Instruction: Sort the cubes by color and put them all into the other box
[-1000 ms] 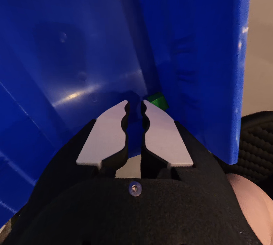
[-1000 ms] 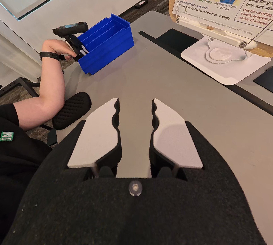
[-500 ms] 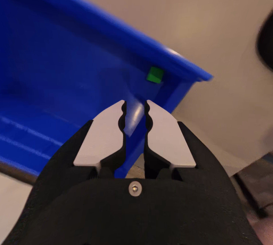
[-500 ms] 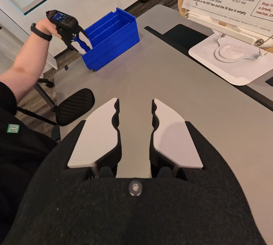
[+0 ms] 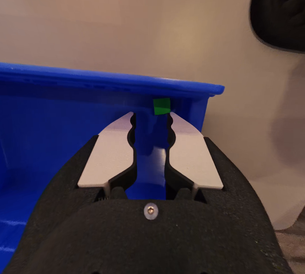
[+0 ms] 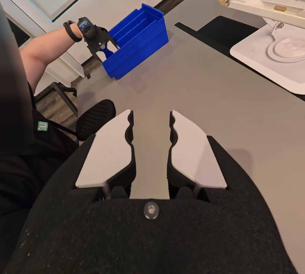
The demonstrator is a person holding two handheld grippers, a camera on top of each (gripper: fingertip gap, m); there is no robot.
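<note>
Right wrist view, from the left: a person's forearm reaches in with the left gripper [image 6: 107, 49] at the near end of the blue box [image 6: 140, 46]. Its fingers straddle that low end wall, but whether they pinch it I cannot tell. The box sits flat on the grey table [image 6: 206, 101] near its far left corner, its long axis running from near-left to far-right, open side up. A second ago that gripper was lower against the end wall and the box stood farther off. In the foreground the right gripper [image 6: 151, 112] hangs above bare table with its jaws parted and nothing between them.

In the left wrist view, a green cube [image 5: 161, 106] lies inside the box by the corner, just beyond the right finger [image 5: 189, 150]. A second ago the box was tipped steeply; now its rim runs level.
</note>
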